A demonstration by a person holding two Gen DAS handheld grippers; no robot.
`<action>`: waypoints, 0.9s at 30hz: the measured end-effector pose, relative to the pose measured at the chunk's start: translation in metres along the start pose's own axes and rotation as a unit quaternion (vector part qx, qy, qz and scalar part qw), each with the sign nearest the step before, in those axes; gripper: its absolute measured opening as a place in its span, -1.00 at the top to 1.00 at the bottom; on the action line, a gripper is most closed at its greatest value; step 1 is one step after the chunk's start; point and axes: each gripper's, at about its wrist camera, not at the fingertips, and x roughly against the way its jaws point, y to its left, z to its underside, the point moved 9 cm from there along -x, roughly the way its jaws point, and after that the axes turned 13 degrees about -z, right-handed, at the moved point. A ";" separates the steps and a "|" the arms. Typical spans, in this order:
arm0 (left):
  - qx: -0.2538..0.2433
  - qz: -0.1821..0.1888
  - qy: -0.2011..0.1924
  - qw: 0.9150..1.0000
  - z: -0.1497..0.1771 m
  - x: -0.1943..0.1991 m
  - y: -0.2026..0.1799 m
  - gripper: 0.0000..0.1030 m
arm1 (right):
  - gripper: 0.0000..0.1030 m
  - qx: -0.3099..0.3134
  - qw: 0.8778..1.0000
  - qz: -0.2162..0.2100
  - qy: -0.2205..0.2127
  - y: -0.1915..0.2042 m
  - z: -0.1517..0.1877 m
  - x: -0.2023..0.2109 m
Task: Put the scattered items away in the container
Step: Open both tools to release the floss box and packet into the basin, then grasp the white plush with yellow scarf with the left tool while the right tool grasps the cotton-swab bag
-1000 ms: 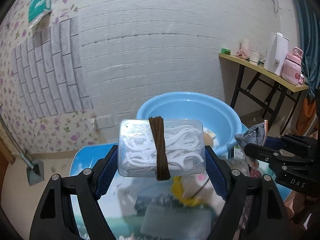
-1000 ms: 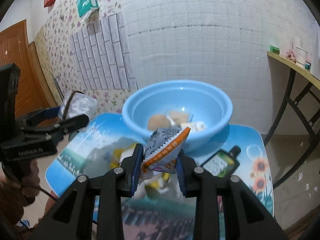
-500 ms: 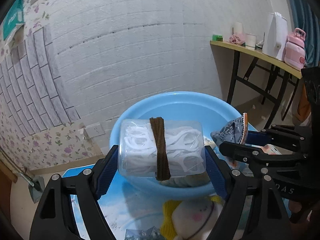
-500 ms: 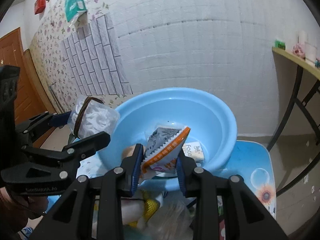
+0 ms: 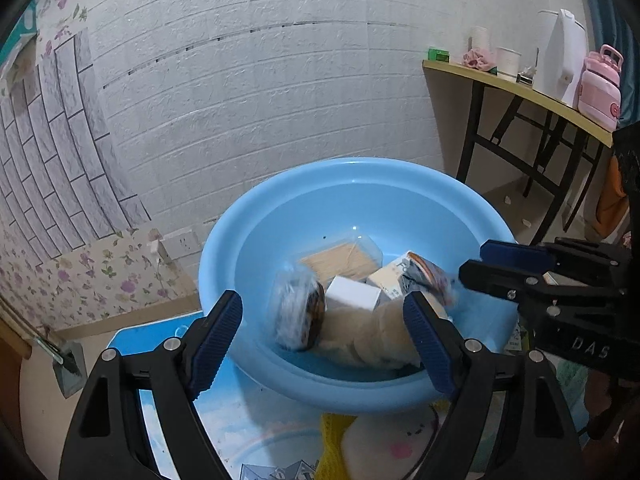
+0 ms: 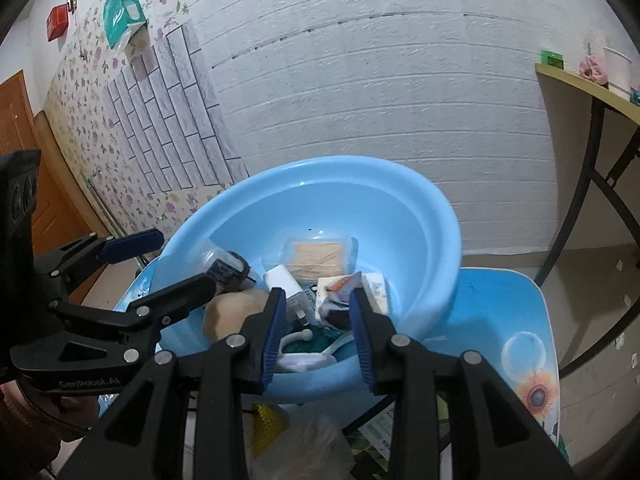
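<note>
Floss-pick box (image 5: 294, 312) and snack packet (image 6: 340, 286) just let go, tumbling into blue basin (image 5: 360, 178); left gripper (image 5: 322, 300) wide, empty; right gripper (image 6: 317, 294) jaws just opening, nothing pinched: two strays fewer.

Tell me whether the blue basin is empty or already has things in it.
Not empty. The blue basin already holds a clear box of wooden sticks, a white charger, a blurred clear floss box and other packets.

"DAS" on right gripper (image 5: 508, 270), "GenRobot.AI" on left gripper (image 6: 170, 264)
</note>
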 end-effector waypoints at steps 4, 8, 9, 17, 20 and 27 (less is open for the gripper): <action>0.001 0.000 0.003 1.000 0.006 0.004 0.001 -0.61 | 0.36 0.001 1.000 0.006 -0.005 0.000 0.000 0.006; 0.004 -0.005 0.006 1.000 0.014 0.014 0.005 -0.61 | 0.36 0.003 1.000 0.011 -0.008 0.003 0.004 0.016; 0.005 -0.006 0.005 1.000 0.015 0.017 0.007 -0.61 | 0.36 0.003 1.000 0.011 -0.009 0.004 0.005 0.018; 0.022 -0.021 0.007 1.000 0.038 0.044 0.026 -0.68 | 0.36 0.002 1.000 0.023 -0.009 0.011 0.016 0.039; 0.025 -0.024 0.011 0.999 0.050 0.053 0.031 -0.68 | 0.36 0.002 1.000 0.029 -0.011 0.014 0.022 0.048; 0.034 -0.032 0.017 0.999 0.077 0.069 0.041 -0.69 | 0.36 -0.006 0.999 0.038 -0.005 0.019 0.047 0.063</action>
